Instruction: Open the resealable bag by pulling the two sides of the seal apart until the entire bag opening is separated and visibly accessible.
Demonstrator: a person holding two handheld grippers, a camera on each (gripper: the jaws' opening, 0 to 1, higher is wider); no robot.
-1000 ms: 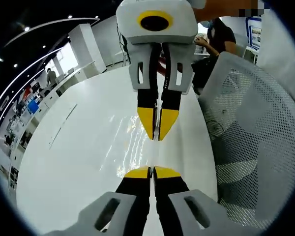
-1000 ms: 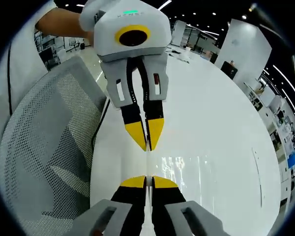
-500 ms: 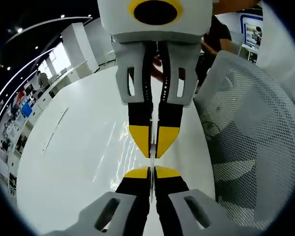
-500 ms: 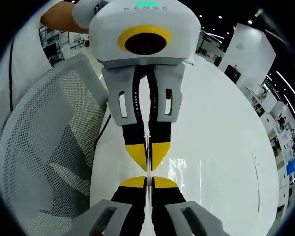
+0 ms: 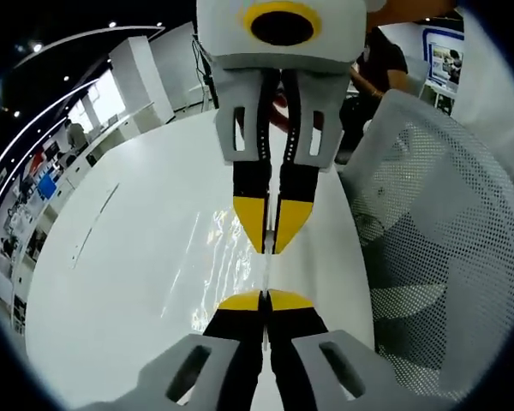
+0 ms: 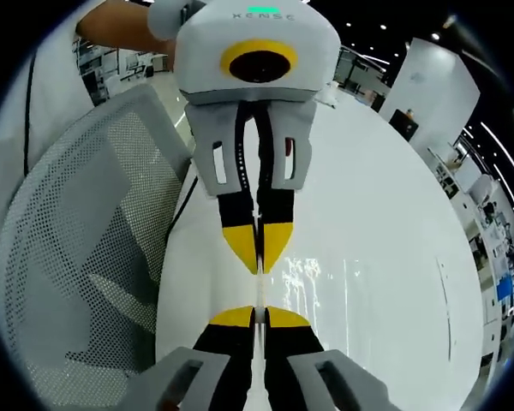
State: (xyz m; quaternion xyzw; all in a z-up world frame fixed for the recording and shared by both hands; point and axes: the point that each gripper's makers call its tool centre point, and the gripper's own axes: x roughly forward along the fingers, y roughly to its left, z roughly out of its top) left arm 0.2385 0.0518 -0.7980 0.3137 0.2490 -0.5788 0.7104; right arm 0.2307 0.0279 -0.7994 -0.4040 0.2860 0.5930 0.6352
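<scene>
The bag point(image 5: 265, 265) is clear film, seen edge-on as a thin pale line held up between the two claws, above the white bench point(image 5: 137, 282). Its glare shows faintly against the bench top.

The left claw point(image 5: 265, 297) has its yellow tips pressed together on one side of the bag's top edge. Facing it, tip to tip and just apart, the right claw point(image 5: 270, 244) is likewise clamped on the film. From the right gripper view the same holds: the right claw point(image 6: 254, 315) is closed on the edge and the left claw point(image 6: 257, 264) opposite pinches the other side, with the bag point(image 6: 258, 287) a sliver in the gap.

By my reckoning the pull is in hand: both sides are gripped, but whether the seal has begun to part I cannot tell. The next move calls for drawing the claws straight away from each other, firmly gripped so the film does not slip.

A mesh chair point(image 5: 437, 231) stands just beside the bench.
</scene>
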